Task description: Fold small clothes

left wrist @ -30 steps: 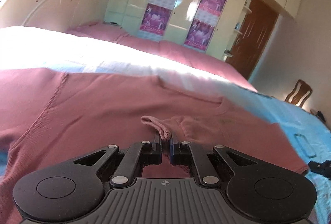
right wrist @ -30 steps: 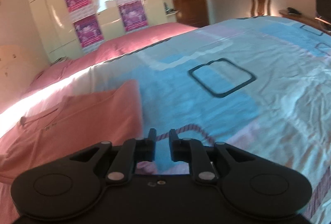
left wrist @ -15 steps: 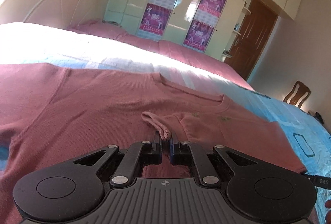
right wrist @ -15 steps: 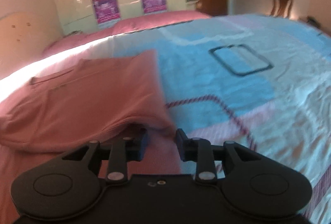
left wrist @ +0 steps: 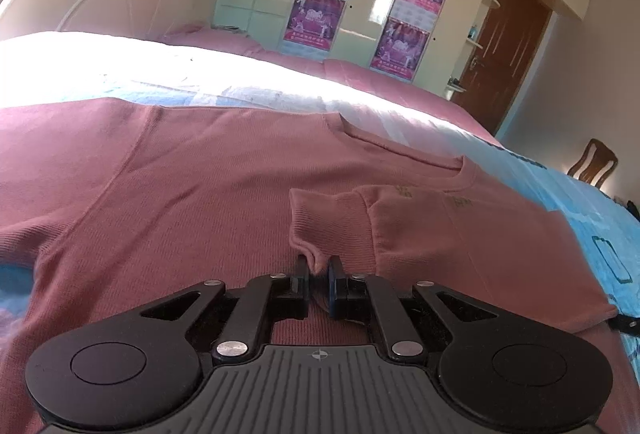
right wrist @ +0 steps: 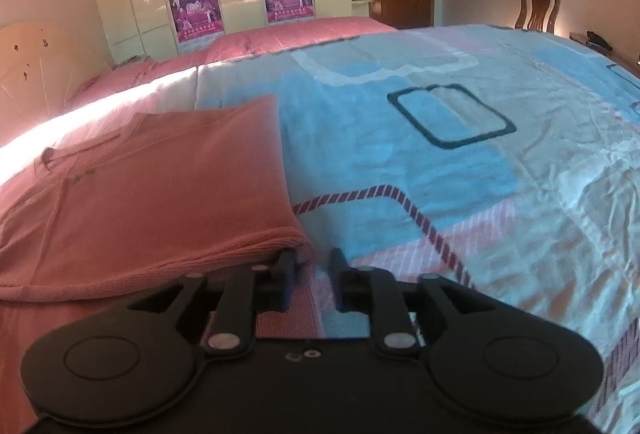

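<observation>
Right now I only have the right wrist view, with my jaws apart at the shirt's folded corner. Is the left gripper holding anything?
Observer: Yes. The left gripper has its jaws shut on the sleeve cuff of the pink shirt.
Operator: Where does that sleeve lie?
Observer: It is folded in across the shirt's front, and the cuff sits just below the neckline.
Operator: And the other sleeve?
Observer: The other sleeve is not folded in. It lies spread flat beyond its shoulder seam and runs out of the frame.
</observation>
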The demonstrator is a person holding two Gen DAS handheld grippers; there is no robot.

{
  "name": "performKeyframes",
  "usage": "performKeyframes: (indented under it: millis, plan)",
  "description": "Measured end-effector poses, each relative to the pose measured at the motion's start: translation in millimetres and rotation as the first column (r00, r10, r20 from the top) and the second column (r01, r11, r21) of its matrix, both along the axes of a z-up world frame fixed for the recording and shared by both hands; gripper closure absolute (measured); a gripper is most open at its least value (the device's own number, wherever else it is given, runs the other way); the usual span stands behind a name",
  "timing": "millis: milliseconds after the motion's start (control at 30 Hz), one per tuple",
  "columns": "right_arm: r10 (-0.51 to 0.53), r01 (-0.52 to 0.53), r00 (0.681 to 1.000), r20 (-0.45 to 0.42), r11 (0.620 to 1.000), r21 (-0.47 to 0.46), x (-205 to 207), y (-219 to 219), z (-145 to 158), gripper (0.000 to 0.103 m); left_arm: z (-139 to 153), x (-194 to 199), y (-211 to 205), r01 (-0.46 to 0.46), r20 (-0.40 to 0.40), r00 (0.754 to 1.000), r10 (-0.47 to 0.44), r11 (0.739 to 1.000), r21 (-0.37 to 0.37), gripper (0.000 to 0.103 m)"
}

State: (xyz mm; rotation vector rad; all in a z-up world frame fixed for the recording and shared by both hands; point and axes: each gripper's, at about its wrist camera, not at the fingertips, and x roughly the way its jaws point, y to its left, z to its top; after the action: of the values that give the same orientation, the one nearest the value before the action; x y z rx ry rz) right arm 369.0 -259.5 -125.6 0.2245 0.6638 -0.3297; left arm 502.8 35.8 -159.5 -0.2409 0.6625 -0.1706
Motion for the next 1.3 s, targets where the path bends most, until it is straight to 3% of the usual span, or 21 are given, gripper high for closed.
performKeyframes:
  millis: [67, 167, 233, 300, 333, 400, 500, 533, 600, 667, 767, 833, 867, 900, 933, 1000, 1033, 1100, 1133, 1200, 1300]
  plan:
    - [0.019, -0.018, 0.997, 0.07, 1.0, -0.012, -12.9, 0.0, 12.9, 0.085, 11.9, -8.1, 3.7, -0.048, 0.063, 0.997, 0.047, 0.998, 0.029, 0.092]
    - [0.06, -0.054, 0.992, 0.112, 0.997, -0.048, -15.5, 4.3, 25.3, 0.093, 29.7, -14.3, -5.8, -0.02, 0.15, 0.989, 0.011, 0.998, 0.055, 0.093]
    - [0.083, -0.08, 0.992, 0.092, 0.996, -0.028, -2.8, 5.1, 21.9, 0.096, 29.9, -6.8, -21.1, 0.057, 0.133, 0.989, -0.064, 0.997, 0.054, 0.093]
    - [0.105, -0.104, 0.994, 0.044, 0.994, -0.016, 15.7, 7.0, 11.4, 0.097, 15.0, 8.3, -36.0, 0.116, 0.037, 0.992, -0.118, 0.992, 0.056, 0.092]
    - [0.106, -0.106, 0.994, -0.012, 0.994, -0.011, 26.3, 6.9, 3.3, 0.1, 6.0, 14.0, -39.5, 0.117, -0.011, 0.993, -0.116, 0.991, 0.067, 0.093]
    - [0.094, -0.095, 0.995, -0.037, 0.995, -0.017, 34.2, 5.8, -1.3, 0.1, 4.3, 13.0, -33.9, 0.093, 0.0, 0.996, -0.093, 0.994, 0.054, 0.092]
    - [0.111, -0.11, 0.994, 0.02, 0.994, -0.021, 31.6, 3.3, 13.8, 0.079, 16.8, 8.4, -20.6, -0.001, 0.08, 0.997, -0.007, 0.995, 0.096, 0.092]
    - [0.111, -0.109, 0.992, 0.058, 0.994, -0.032, 33.8, -0.1, 18.8, 0.066, 17.8, 12.9, -14.6, -0.026, 0.085, 0.996, 0.018, 0.995, 0.093, 0.079]
    - [0.106, -0.108, 0.99, 0.095, 0.994, 0.02, 50.2, -14.1, 21.7, 0.066, 14.5, 29.9, -5.3, -0.044, 0.043, 0.998, 0.041, 0.997, 0.07, 0.055]
    - [0.085, -0.097, 0.988, 0.125, 0.991, 0.093, 73.9, -32.6, 22.2, 0.075, 9.0, 44.2, -2.7, -0.048, 0.015, 0.999, 0.046, 0.995, 0.09, 0.054]
    - [0.059, -0.083, 0.989, 0.133, 0.979, 0.184, 110.4, -58.7, 17.9, 0.077, 7.9, 59.9, 0.9, -0.031, -0.016, 0.999, 0.032, 0.998, 0.062, 0.054]
    - [0.05, -0.078, 0.991, 0.123, 0.969, 0.235, 130.4, -71.9, 12.1, 0.075, 6.6, 64.0, -1.7, -0.026, -0.021, 0.999, 0.027, 0.998, 0.055, 0.057]
    - [0.054, -0.082, 0.992, 0.114, 0.963, 0.258, 138.0, -76.9, 8.5, 0.073, 4.7, 65.3, -2.0, -0.019, -0.023, 1.0, 0.02, 0.999, 0.046, 0.079]
    - [0.055, -0.08, 0.994, 0.098, 0.959, 0.272, 144.7, -80.3, 4.6, 0.072, 2.1, 65.3, -2.5, -0.009, -0.025, 1.0, 0.01, 0.999, 0.039, 0.092]
    - [0.059, -0.078, 0.995, 0.077, 0.956, 0.283, 150.4, -82.7, -0.1, 0.072, 0.4, 64.0, -2.9, 0.001, -0.02, 1.0, 0.0, 1.0, 0.028, 0.096]
    - [0.088, -0.101, 0.995, 0.057, 0.949, 0.3, 155.7, -82.9, -8.2, 0.075, -1.7, 64.2, -12.6, -0.005, 0.01, 1.0, 0.004, 0.999, 0.036, 0.098]
    - [0.112, -0.126, 0.992, 0.064, 0.945, 0.301, 156.0, -81.5, -9.9, 0.097, -0.8, 59.8, -12.7, -0.014, 0.042, 0.999, 0.013, 1.0, 0.026, 0.098]
    - [0.156, -0.173, 0.984, 0.089, 0.959, 0.224, 153.0, -72.7, -4.0, 0.096, 5.1, 45.2, -9.2, -0.068, 0.139, 0.988, 0.062, 0.997, 0.038, 0.098]
    - [0.18, -0.195, 0.978, 0.108, 0.969, 0.152, 149.3, -65.3, 2.1, 0.096, 3.8, 43.7, -7.2, -0.089, 0.141, 0.987, 0.082, 0.995, 0.045, 0.098]
    - [0.203, -0.21, 0.976, 0.084, 0.974, 0.089, 150.1, -57.4, -0.6, 0.096, -6.1, 50.2, -4.1, -0.099, 0.08, 0.992, 0.096, 0.994, 0.033, 0.098]
    - [0.2, -0.204, 0.979, 0.046, 0.974, 0.095, 154.9, -56.9, -12.2, 0.096, -5.8, 57.0, -9.6, -0.085, 0.056, 0.995, 0.082, 0.994, 0.065, 0.098]
